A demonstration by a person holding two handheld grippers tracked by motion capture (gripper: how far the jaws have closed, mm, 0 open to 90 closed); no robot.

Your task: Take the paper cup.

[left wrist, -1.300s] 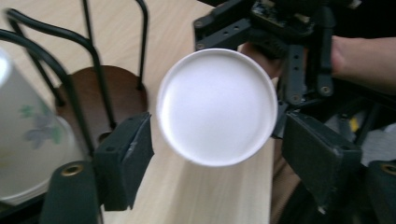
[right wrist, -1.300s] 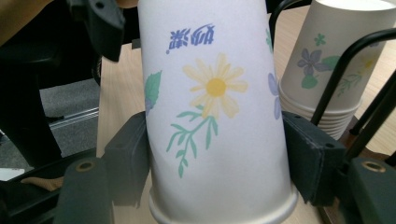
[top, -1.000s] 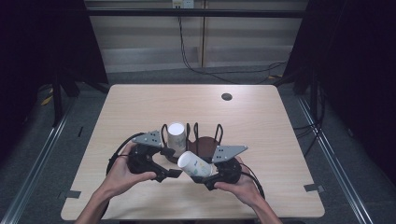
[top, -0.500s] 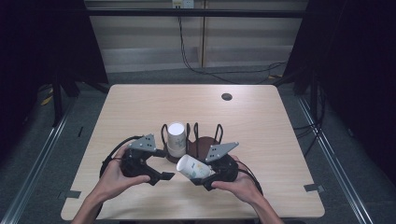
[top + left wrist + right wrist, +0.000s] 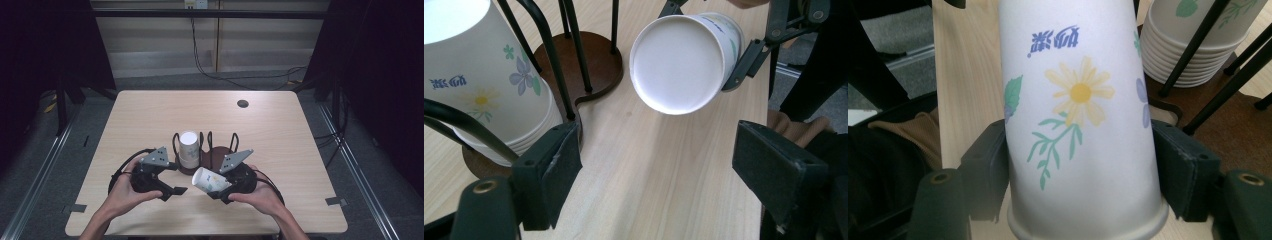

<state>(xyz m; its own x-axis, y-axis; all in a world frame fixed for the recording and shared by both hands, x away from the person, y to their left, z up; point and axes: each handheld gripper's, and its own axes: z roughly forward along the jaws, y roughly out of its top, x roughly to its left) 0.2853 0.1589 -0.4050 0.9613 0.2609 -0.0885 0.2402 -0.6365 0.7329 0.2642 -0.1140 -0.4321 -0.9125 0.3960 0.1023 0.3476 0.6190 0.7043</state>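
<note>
The right gripper (image 5: 220,187) clamps a single paper cup (image 5: 210,180) on its side above the table (image 5: 280,130) near its near edge; the left gripper (image 5: 170,192) gapes empty beside it. The cup looks freshly separated from the stack (image 5: 188,149) in the wire holder (image 5: 206,150); next probably means setting it upright. White, daisy-printed, thin-walled.

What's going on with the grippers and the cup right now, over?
Right gripper shut on paper cup, tipped sideways. Left gripper open, empty. Cup stack in wire holder. Nothing in the way.
</note>
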